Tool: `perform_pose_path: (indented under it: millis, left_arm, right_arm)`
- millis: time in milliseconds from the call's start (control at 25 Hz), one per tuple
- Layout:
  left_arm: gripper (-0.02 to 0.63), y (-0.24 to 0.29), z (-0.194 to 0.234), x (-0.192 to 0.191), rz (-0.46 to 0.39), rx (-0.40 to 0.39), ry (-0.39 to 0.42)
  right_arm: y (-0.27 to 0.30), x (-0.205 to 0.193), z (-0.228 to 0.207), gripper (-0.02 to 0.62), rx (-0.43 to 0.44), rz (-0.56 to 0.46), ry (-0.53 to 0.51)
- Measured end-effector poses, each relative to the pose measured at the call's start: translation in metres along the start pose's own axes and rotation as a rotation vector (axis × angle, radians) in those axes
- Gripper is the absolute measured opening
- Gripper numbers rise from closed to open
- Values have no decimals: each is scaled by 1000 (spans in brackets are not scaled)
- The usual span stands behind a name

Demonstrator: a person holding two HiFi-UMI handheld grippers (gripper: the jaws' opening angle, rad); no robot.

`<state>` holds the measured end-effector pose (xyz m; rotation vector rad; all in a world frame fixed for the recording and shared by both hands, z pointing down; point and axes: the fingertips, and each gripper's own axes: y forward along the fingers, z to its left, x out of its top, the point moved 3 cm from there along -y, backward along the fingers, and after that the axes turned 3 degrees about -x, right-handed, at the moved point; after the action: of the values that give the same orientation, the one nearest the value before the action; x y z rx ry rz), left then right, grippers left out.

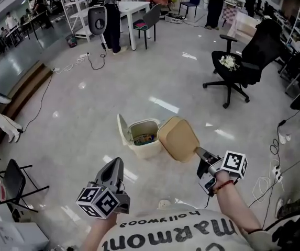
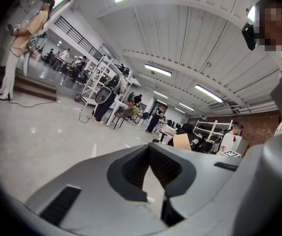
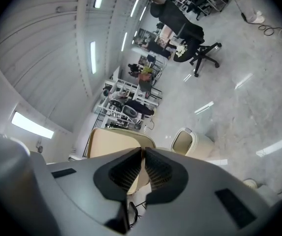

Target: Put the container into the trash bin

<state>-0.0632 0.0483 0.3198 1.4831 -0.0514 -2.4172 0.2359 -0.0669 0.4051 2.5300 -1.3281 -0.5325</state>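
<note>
A cream trash bin [image 1: 145,140] stands on the floor with its lid [image 1: 122,129] swung open and colourful rubbish inside. A flat tan container [image 1: 178,139] hangs tilted just right of the bin's rim, and my right gripper [image 1: 200,153] is shut on its near edge. The right gripper view has the container [image 3: 112,142] rising from between the closed jaws of the right gripper [image 3: 143,152], with the bin [image 3: 194,144] beyond. My left gripper [image 1: 115,170] is low on the left, shut and empty. Its own view has the left gripper [image 2: 149,149] pointing across the room, the container [image 2: 181,141] small in the distance.
A black office chair [image 1: 242,67] stands at the back right, and a black folding chair [image 1: 9,183] at the near left. Cables [image 1: 273,166] trail over the floor on the right. A small round object [image 1: 164,204] lies near my feet. People and tables [image 1: 131,8] fill the far end.
</note>
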Motion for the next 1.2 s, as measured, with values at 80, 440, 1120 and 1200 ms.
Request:
perform_pose_path:
  millis: [80, 440, 1120, 1200]
  left_arm:
    - [5, 9, 4, 0, 3, 14, -2]
    - [5, 39, 30, 2, 56, 61, -13]
    - [5, 157, 132, 47, 234, -48, -29]
    - [5, 170, 140, 52, 250, -64, -28]
  right_arm:
    - [11, 6, -2, 14, 0, 11, 5]
    - [51, 12, -19, 14, -89, 42, 63]
    - [177, 27, 8, 14, -138, -3, 142]
    - [185, 29, 8, 14, -154, -18, 151]
